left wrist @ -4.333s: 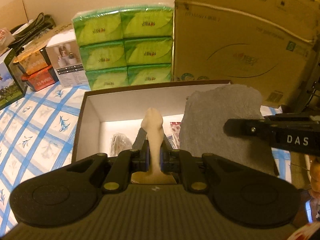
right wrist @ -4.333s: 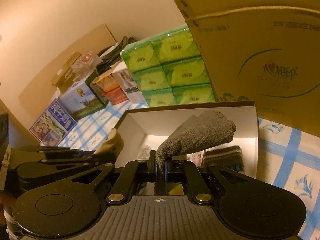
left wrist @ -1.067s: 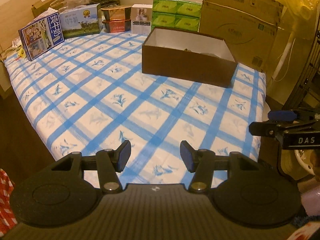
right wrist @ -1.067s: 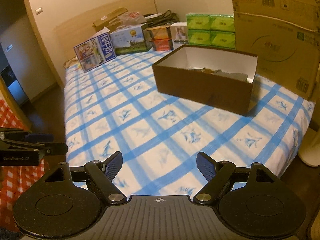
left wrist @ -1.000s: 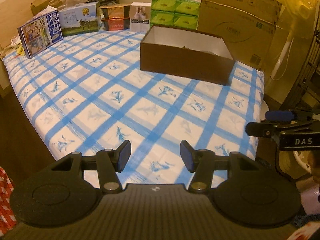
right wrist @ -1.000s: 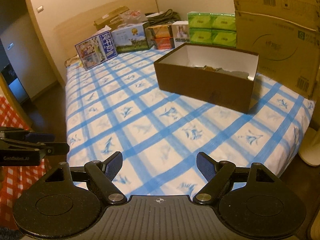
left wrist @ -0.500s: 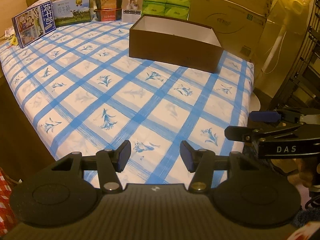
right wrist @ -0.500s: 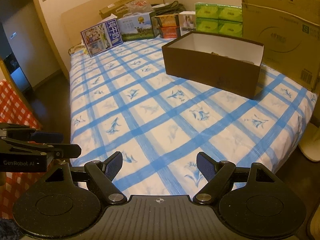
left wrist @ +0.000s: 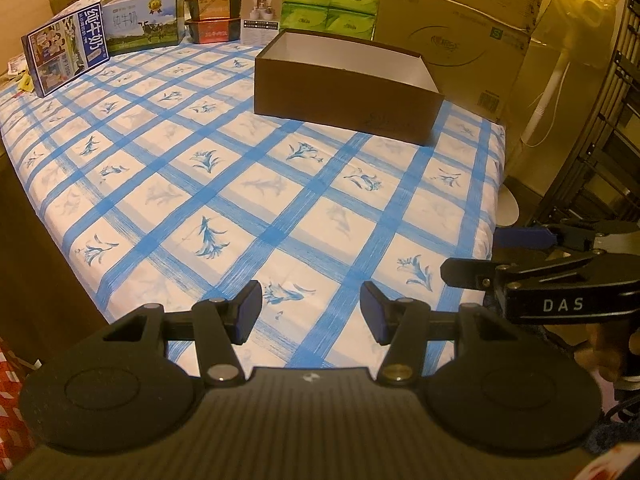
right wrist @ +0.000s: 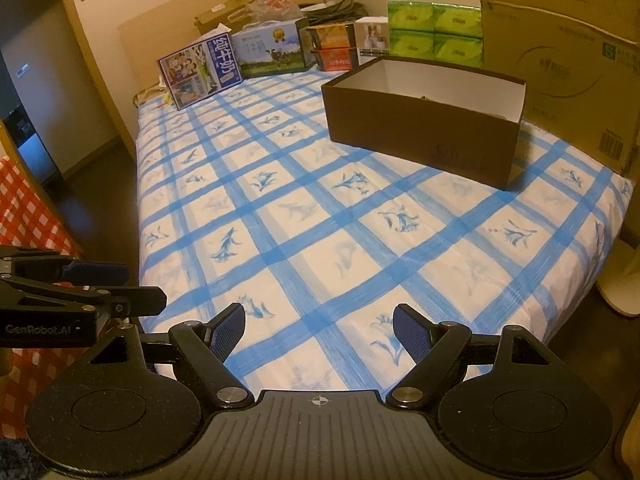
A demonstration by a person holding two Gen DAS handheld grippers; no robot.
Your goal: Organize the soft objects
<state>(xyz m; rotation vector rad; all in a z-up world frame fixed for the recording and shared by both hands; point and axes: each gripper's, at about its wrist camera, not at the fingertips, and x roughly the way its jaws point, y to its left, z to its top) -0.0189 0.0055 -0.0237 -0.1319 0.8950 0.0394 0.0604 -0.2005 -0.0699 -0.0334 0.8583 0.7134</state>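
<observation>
A: Left wrist view: the left gripper (left wrist: pixel 311 311) stands well apart at the jaws, nothing between them, above the near edge of the blue-checked bedsheet (left wrist: pixel 256 184).

B: And the right gripper (right wrist: pixel 319 333)?

A: Spread wider, empty too, over the same near edge. Each shows at the other's side.

B: Where are the soft things?

A: In the brown box (right wrist: pixel 420 136) on the far right of the bed; only a sliver shows over its rim. Behind it stand green tissue packs (right wrist: pixel 434 32) and a large cardboard carton (right wrist: pixel 560 60); milk cartons (left wrist: pixel 66 54) far left.
</observation>
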